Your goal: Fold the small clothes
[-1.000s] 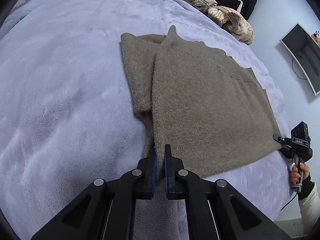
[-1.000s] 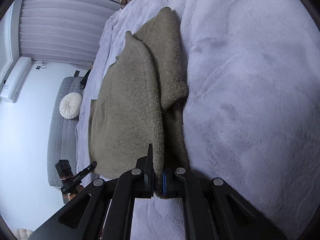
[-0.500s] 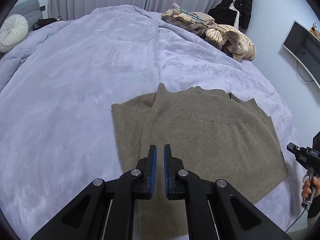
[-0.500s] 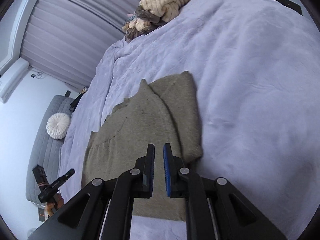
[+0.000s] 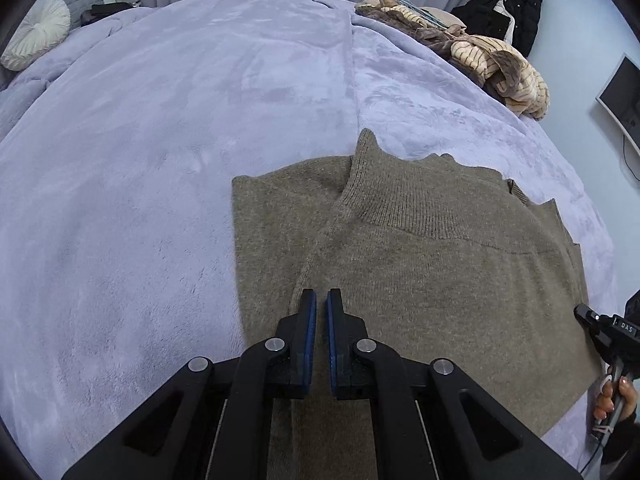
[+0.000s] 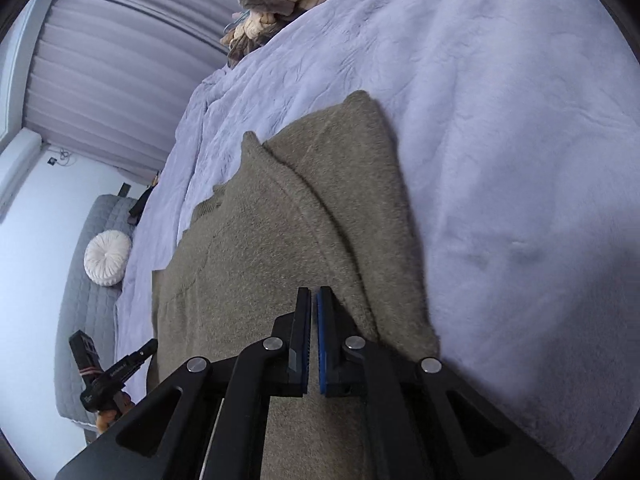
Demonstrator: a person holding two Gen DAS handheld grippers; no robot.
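Note:
An olive-brown knitted sweater point(image 5: 420, 280) lies flat on the lavender bedspread point(image 5: 160, 160), one side folded over the body. My left gripper point(image 5: 321, 300) hovers above the fold edge, jaws nearly together and empty. My right gripper point(image 6: 313, 296) hovers above the same sweater point(image 6: 260, 260), jaws nearly together and empty. The right gripper also shows at the right edge of the left wrist view point(image 5: 612, 332), and the left gripper at the lower left of the right wrist view point(image 6: 116, 372).
A pile of beige and brown clothes point(image 5: 480, 56) lies at the far side of the bed. A black coat point(image 5: 508, 12) hangs behind it. A round white cushion point(image 5: 36, 36) sits on a grey sofa. A monitor point(image 5: 620, 96) hangs on the wall.
Both grippers have let go of the sweater's edges and lifted up and back. The sweater now lies flat on the bed.

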